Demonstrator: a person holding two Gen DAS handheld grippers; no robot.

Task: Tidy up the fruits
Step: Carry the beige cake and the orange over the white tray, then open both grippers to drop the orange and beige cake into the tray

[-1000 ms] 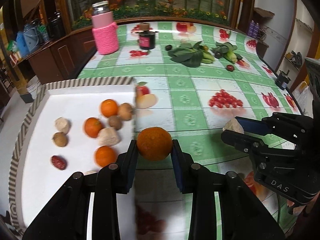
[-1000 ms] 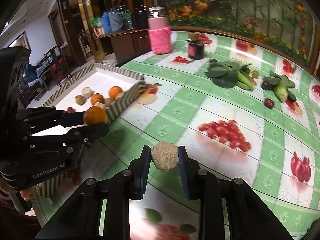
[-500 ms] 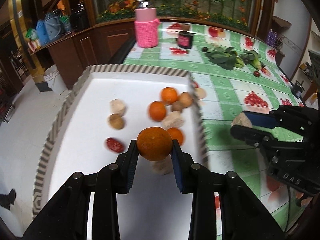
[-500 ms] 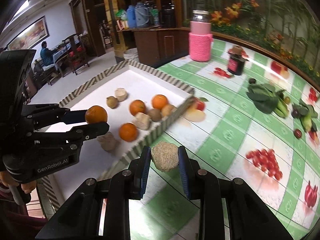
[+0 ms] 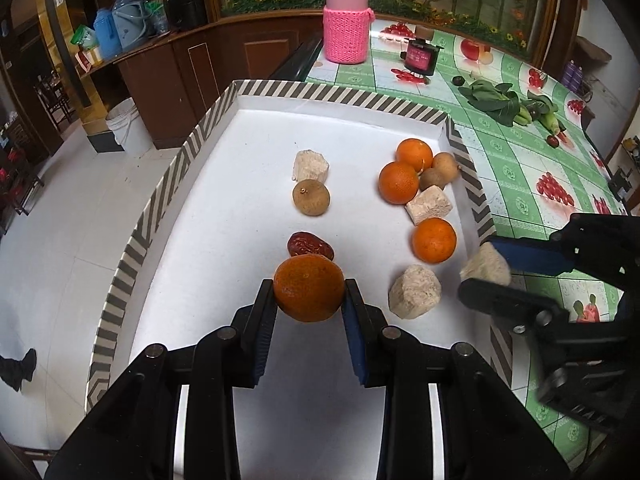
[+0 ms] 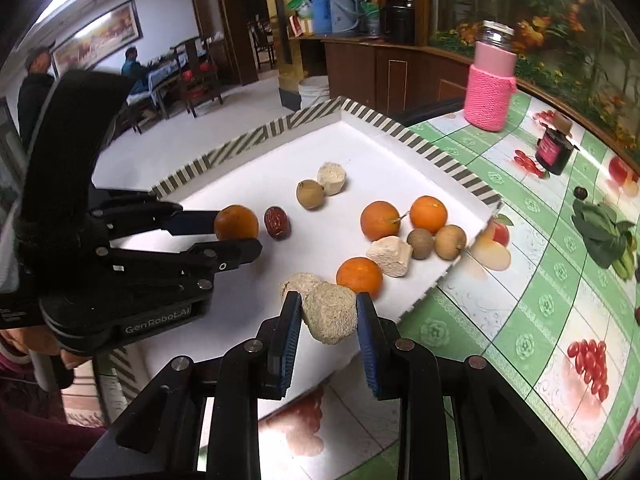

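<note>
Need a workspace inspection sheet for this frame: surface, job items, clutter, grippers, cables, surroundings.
Surface: green checked fruit-print tablecloth.
Job's things: white tray with striped rim holds three loose oranges, round brown fruits, a red date, beige porous chunks.
Clutter: pink knit-sleeved jar, small dark jar, leafy greens.
Grippers: left gripper shut on held orange over tray; right gripper shut on held beige chunk at the tray's near edge.
Cables: nothing seen.
Surroundings: wooden cabinets, white bucket, people in the background.
</note>
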